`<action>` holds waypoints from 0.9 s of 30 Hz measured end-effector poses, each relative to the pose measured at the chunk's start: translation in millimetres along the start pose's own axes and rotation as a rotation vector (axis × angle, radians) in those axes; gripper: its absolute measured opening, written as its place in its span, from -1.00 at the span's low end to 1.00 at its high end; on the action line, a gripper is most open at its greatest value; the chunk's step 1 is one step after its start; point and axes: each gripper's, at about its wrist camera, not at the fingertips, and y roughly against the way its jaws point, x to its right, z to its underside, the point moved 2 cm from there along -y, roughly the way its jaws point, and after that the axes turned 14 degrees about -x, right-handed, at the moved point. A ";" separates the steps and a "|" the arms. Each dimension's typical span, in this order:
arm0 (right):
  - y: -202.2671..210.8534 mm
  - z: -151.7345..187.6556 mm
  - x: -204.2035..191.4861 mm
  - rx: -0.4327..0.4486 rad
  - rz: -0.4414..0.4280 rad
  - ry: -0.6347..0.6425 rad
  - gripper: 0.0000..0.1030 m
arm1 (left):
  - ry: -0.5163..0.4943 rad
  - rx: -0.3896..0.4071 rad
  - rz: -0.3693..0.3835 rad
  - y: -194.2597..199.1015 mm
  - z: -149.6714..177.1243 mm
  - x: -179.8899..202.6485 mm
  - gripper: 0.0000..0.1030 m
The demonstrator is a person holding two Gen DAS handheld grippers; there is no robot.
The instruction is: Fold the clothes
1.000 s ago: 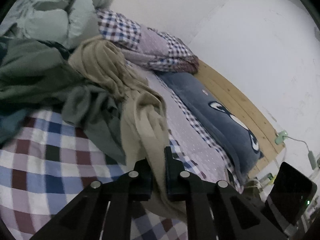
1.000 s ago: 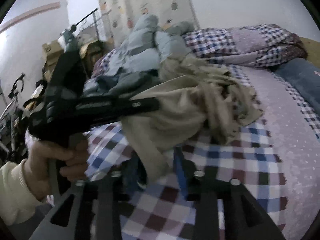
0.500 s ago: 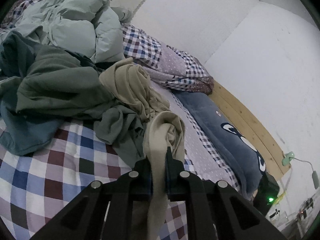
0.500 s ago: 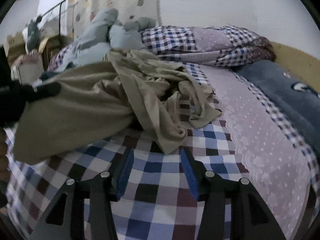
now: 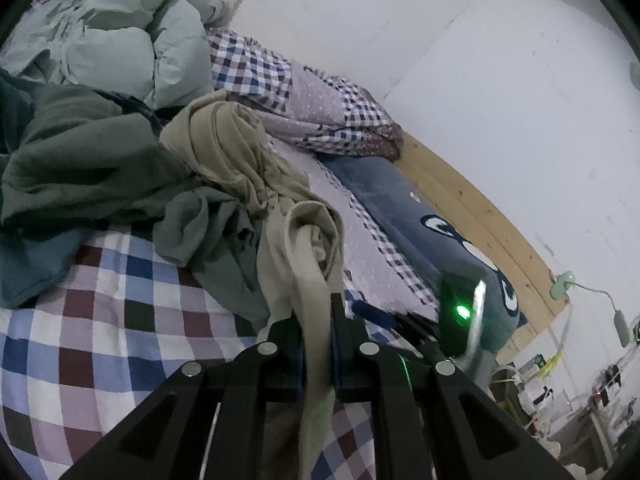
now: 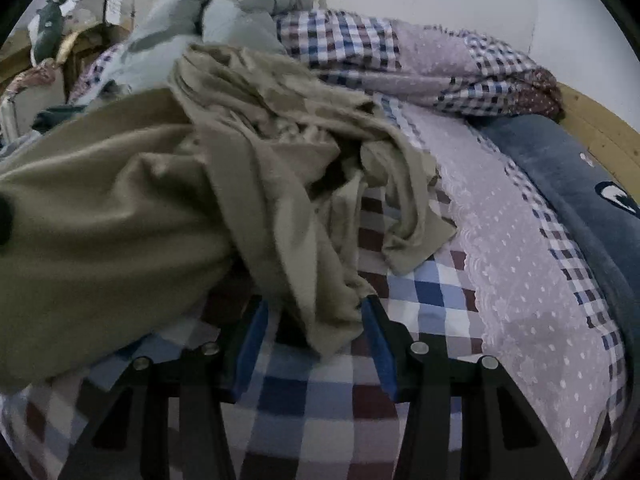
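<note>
- Pinching a bunched strip of the beige garment (image 5: 256, 168), your left gripper (image 5: 317, 320) has its fingers clamped tight on the cloth.
- Your right gripper (image 6: 312, 320) stands spread wide, a beige fold hanging between its blue pads (image 6: 378, 344).
- The garment lies crumpled across the checked bedsheet (image 6: 432, 292), beside a dark green garment (image 5: 80, 160).

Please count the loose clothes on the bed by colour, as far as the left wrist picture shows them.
Beige garment: 1, held in the left gripper
Dark green garment: 1
Teal garment: 1
Pale mint bundle: 1, garment or bedding unclear
Total: 4
</note>
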 end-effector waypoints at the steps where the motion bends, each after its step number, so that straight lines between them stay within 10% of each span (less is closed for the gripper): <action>1: -4.9 -0.5 0.3 -0.011 0.005 -0.005 0.00 | -0.005 -0.005 -0.006 -0.4 0.8 0.9 -0.83; 6: -14.2 -3.0 3.0 -0.025 0.020 -0.027 -0.23 | -0.002 -0.016 -0.037 -0.2 5.9 -1.5 -0.83; 8: -16.7 -2.8 8.0 -0.034 0.036 -0.056 -0.80 | 0.015 -0.019 -0.049 0.1 7.7 -5.1 -0.83; 27: 90.8 20.8 56.2 0.227 0.039 -0.195 -0.95 | 0.034 0.048 -0.181 21.6 10.1 -14.4 -0.83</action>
